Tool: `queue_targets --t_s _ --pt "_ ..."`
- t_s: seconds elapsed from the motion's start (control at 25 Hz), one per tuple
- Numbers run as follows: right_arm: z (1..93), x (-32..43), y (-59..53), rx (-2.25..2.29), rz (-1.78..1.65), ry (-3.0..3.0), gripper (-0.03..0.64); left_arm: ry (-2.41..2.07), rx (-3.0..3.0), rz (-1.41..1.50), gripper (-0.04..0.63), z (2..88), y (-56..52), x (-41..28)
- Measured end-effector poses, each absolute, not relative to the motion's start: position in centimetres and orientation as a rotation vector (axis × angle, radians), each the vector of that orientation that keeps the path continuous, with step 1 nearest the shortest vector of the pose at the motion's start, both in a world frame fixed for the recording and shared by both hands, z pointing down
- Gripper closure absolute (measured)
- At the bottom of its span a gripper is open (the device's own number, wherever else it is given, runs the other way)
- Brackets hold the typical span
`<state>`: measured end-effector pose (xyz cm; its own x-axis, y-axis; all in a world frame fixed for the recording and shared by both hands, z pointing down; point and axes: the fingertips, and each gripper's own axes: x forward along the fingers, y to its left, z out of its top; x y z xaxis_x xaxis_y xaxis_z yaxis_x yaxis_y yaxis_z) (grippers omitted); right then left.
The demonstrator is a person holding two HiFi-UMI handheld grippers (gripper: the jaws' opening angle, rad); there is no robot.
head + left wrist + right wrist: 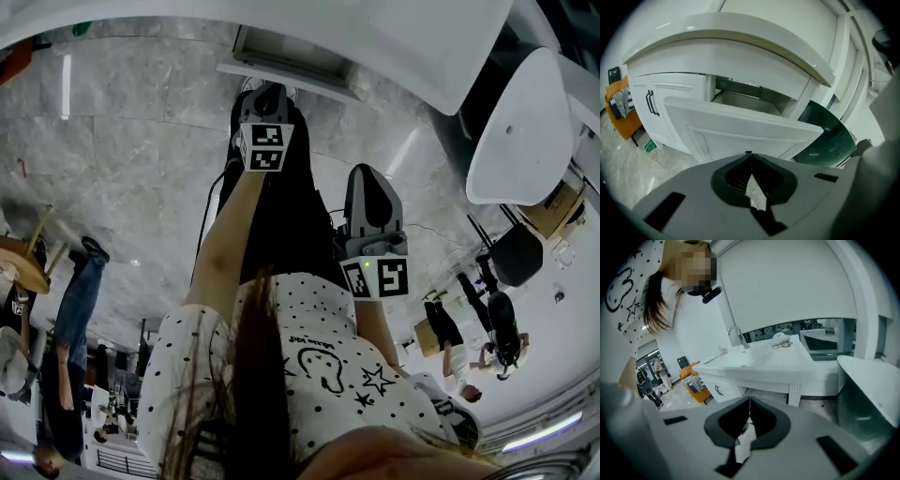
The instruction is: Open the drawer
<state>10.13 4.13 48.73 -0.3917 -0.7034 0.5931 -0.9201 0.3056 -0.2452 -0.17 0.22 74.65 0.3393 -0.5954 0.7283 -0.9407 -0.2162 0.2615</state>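
White-panelled drawer (291, 77) stands pulled out at 12 o'clock in the head view, under the rim of the white table (422, 47). Left tongs (268, 94) point up-frame at the drawer front, close beneath it; contact cannot be confirmed from this angle. Right tongs (370, 178) lie at roughly 4 o'clock from the left pair, well apart from the drawer, above the grey marble floor (141, 150).

Left gripper view: the tongs are pressed together, tips meeting at frame centre, with nothing between them. The drawer front spans the middle of the frame just past the tips. Its open cavity shows behind it, toward 12 o'clock, below the table edge. A cabinet door with a dark handle (651, 103) sits at 9 o'clock, and an orange chair (621, 110) lies beyond it at the frame edge.

Right gripper view: the tongs are pressed together and empty. The table runs across the middle distance, with a curved tap (736, 336) at 11 o'clock. The person's dotted sleeve (628, 291) occupies 10 o'clock.
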Motion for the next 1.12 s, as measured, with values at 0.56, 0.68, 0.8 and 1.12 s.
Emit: queue_targets --t_s 0.56,0.68,0.8,1.12 --pt "44.3 8.7 1.6 1.459 0.691 -2.276 0.603 -1.307 2.038 0.551 0.591 60.5 -1.0 -1.8" --pt "42.8 8.7 1.0 1.469 0.647 -2.287 0.603 -1.332 2.076 0.520 0.591 57.0 -1.9 -2.5" --pt "41.1 8.3 0.3 1.464 0.592 -2.311 0.603 -1.372 2.113 0.477 0.591 53.6 -3.1 -3.0" --pt "35.1 8.4 -2.3 1.511 0.450 -2.409 0.603 -1.443 2.291 0.284 0.591 41.1 -6.8 -2.4"
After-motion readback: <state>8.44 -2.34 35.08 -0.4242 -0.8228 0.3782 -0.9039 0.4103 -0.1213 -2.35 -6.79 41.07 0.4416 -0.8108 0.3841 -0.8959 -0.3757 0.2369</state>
